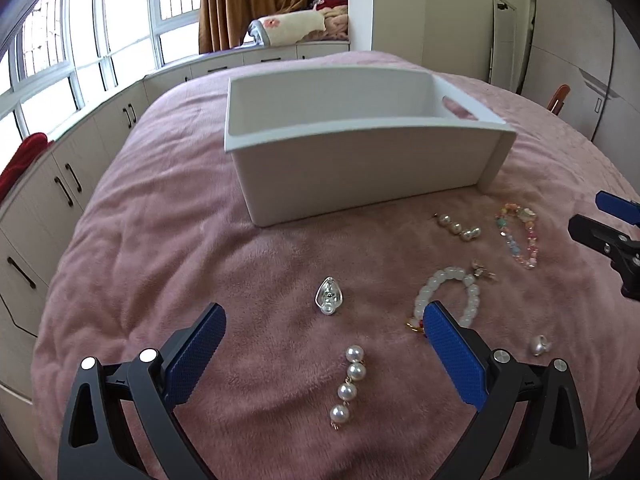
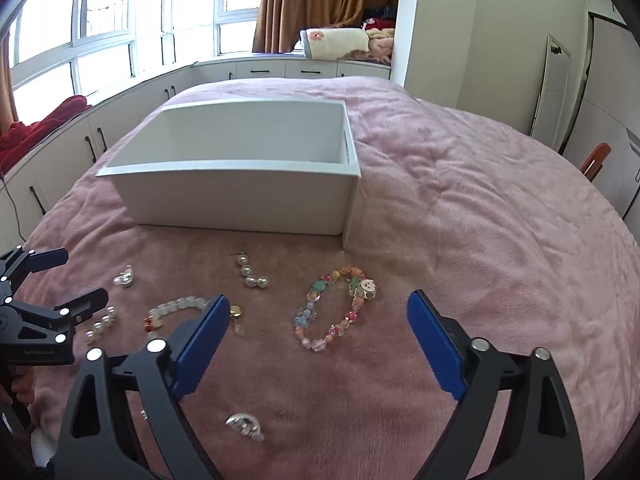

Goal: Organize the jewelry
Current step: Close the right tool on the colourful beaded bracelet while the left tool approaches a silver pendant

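Nothing is sitting visibly in the white rectangular wooden box point(image 2: 240, 196) at twelve o'clock. Both grippers, left gripper point(image 1: 324, 344) and right gripper point(image 2: 318, 328), are hovering spread and empty, with the colourful beaded bracelet point(image 2: 336, 308) and pearl pieces lying loose on the pink bed point(image 2: 480, 240).

My blue pads point(image 1: 452, 356) look textured and matt. Before the smooth, matt white box point(image 1: 360, 168), glossy pearls point(image 1: 347, 384) lie on fuzzy pink cloth point(image 1: 200, 248).
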Demonstrator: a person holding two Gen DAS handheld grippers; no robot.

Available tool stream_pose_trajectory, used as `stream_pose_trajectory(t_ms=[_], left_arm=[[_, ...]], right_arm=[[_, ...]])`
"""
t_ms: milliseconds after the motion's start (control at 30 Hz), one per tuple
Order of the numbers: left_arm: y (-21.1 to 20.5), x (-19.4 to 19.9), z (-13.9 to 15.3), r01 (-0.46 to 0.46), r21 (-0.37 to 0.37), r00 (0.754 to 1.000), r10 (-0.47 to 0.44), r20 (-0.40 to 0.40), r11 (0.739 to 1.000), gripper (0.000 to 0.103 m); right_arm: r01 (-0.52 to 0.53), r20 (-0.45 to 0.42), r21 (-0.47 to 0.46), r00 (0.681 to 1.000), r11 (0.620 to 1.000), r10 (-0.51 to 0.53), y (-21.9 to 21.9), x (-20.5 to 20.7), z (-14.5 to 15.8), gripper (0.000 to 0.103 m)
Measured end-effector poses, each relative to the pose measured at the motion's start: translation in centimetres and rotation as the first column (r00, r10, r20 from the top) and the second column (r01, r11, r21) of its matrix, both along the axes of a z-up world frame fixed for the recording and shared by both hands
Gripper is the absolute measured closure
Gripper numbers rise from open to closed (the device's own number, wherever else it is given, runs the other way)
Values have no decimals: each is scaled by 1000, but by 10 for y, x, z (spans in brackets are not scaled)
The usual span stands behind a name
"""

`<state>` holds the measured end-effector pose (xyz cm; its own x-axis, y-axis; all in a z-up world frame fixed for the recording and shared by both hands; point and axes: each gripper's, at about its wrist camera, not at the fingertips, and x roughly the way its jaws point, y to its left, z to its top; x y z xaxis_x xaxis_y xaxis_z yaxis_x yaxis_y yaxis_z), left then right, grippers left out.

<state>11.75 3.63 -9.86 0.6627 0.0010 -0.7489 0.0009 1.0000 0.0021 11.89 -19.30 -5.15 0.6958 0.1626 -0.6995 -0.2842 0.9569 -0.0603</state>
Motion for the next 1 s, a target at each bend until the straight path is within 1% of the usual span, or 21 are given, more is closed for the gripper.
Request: stream_pose_trajectory(t_ms=[33,100,200,300,433,500,533,567,600,667,700,767,800,833,867,900,967,1000], left_arm=[[1,3,-4,2,-2,1000,-2,-6,1000,3],[3,11,-13,3,-4,1000,-3,-20,1000,3],[7,21,-21,3,-16,999,-3,-35,1000,3],[9,31,-28,-6,-26,999,5,-47,1000,3],[11,44,-39,-34,-52,997,31,-68,998,4],[10,48,-43,-36,-48,997,32,-74,998,6],[9,50,-44,-34,-41,997,31,-73,999,8],[8,51,-45,-31,-32,997,29,-73,999,13],[6,52,-46,-28,-23,997,27,-74,999,16],[5,54,-48,-25,-15,997,24,-71,1000,21],[5,54,-48,-27,-14,997,26,-67,1000,23],[4,54,-47,-34,-17,997,33,-66,999,29],[3,55,-48,-36,-17,997,35,-66,999,30],[3,54,-48,-37,-15,997,36,-64,999,33],[3,54,-48,-38,-8,997,37,-60,999,38],[3,55,-49,-40,-4,998,40,-58,999,40],[3,51,-48,-46,-9,997,45,-55,999,49],[4,50,-48,-53,-8,997,53,-54,999,51]], right_arm=[[5,-6,2,1000,1000,-5,-1,6,-5,22],[16,-23,9,1000,1000,-16,-2,19,-15,23],[39,-42,14,998,999,-38,-5,34,-27,30],[53,-70,27,996,998,-51,-10,45,-38,34],[79,-107,33,991,996,-75,-17,59,-53,35],[91,-126,31,988,995,-86,-21,65,-60,35],[94,-131,33,987,995,-89,-22,67,-62,36],[98,-134,33,987,995,-93,-24,69,-64,37],[99,-138,33,986,995,-94,-25,71,-66,38],[102,-135,27,986,994,-97,-26,75,-68,45],[100,-134,24,986,995,-96,-26,77,-68,50],[93,-130,6,987,996,-92,-25,78,-70,57],[89,-128,2,988,996,-88,-26,78,-71,62],[87,-128,4,988,996,-85,-26,78,-71,69],[85,-130,10,988,996,-83,-28,78,-71,72],[82,-132,24,988,996,-78,-30,79,-71,78],[80,-139,51,988,995,-72,-34,79,-69,78],[78,-141,62,988,995,-68,-36,78,-68,78]])
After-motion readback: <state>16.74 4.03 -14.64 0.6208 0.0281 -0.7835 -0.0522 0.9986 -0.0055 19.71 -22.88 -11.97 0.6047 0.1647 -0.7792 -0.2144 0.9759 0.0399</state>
